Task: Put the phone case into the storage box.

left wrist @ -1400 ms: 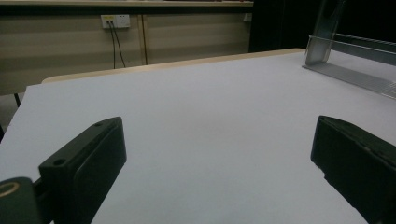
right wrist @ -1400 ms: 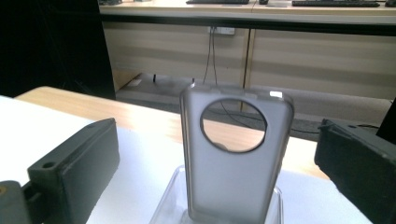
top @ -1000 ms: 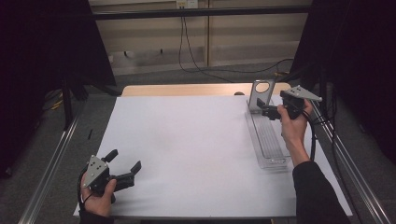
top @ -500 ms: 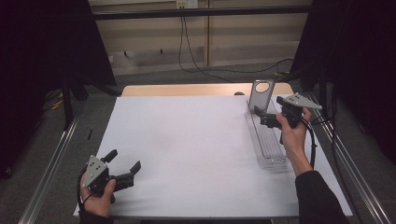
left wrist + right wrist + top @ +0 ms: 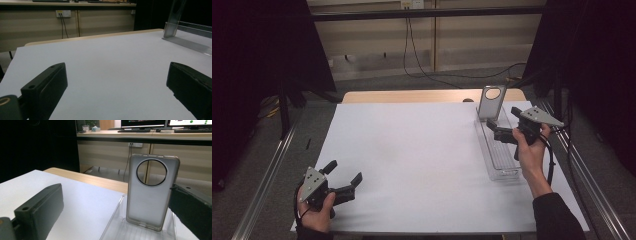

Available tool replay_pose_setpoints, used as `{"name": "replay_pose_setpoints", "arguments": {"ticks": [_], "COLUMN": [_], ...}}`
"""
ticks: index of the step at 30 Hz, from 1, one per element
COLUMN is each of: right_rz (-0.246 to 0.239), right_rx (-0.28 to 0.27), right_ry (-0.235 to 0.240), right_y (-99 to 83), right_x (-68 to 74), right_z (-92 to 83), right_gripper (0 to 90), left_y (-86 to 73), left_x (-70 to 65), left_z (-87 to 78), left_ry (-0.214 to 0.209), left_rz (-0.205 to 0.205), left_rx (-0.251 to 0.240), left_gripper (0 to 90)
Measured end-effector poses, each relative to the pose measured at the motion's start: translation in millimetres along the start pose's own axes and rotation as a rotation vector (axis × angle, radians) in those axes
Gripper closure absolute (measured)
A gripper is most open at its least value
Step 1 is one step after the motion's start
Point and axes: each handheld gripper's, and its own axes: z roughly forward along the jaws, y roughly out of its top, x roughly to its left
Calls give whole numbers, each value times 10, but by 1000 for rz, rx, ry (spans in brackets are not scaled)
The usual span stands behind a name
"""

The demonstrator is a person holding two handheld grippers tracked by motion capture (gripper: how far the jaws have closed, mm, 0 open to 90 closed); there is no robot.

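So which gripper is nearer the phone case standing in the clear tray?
Right. The right gripper hovers open over the clear tray, just short of the upright phone case. The left gripper sits open at the table's near left corner, far across.

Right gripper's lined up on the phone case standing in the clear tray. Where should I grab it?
Probably the phone case by its long side edges, below the round camera cutout. It stands upright at the clear tray's far end, facing the open right gripper; come straight ahead.
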Motion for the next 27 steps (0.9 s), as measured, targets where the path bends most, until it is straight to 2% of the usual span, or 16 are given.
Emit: {"name": "replay_pose_setpoints", "arguments": {"ticks": [9,13,27], "right_rz": [19,8,8], "right_rx": [-12,1,-23], "right_ry": [-19,-24,-53], "right_y": [-30,-61,-204], "right_x": [-24,-17,-46], "right_z": [-160,-249,-578], "right_gripper": [0,0,0], "left_y": [-2,-2,-5], "left_x": [-3,-4,-10], "left_z": [-4,-6,-2], "left_ry": [2,3,1], "left_rz": [-3,-3,1], "left_rx": [-1,-1,3], "left_gripper": [33,33,32]}}
